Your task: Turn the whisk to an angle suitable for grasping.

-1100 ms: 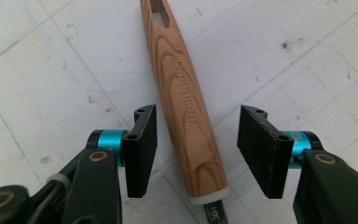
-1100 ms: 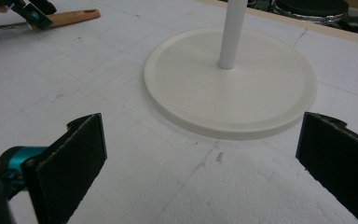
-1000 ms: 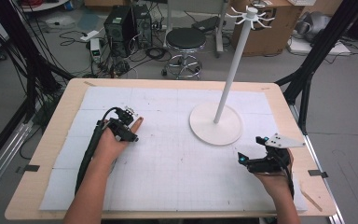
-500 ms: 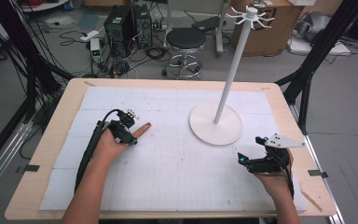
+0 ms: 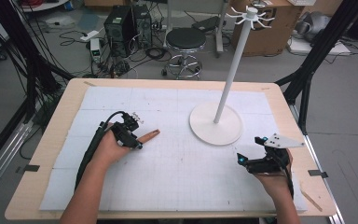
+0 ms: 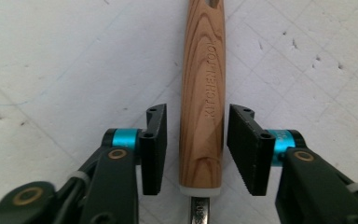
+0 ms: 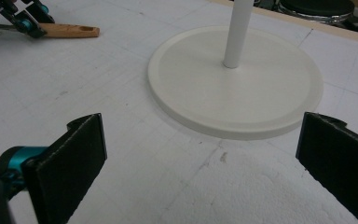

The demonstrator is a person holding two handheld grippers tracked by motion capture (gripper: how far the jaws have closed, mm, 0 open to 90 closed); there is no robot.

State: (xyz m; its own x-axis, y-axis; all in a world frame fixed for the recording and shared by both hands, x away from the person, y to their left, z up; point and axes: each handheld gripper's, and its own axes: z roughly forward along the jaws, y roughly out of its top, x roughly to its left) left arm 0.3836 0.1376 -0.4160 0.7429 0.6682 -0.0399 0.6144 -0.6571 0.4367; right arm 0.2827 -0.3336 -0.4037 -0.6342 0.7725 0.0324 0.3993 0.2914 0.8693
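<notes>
One wooden handle [image 6: 202,93] lies between open jaws.

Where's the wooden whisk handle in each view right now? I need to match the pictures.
High view: wooden handle left of centre, jutting from the left gripper.
Left gripper view: upright at centre, between jaws standing apart.
Right gripper view: top left.
Shared landmark: the white mat.

The wooden handle [image 6: 202,93] is marked by light brown grain with darker streaks, and a white collar is seen at its end; the mat [image 5: 168,186] is coloured white and crossed by a faint grey grid; the stand [image 5: 216,123] is finished in plain white. The left gripper [image 6: 196,149] is made up of black jaws and turquoise joints; the table [image 5: 42,140] is edged in pale wood.
</notes>
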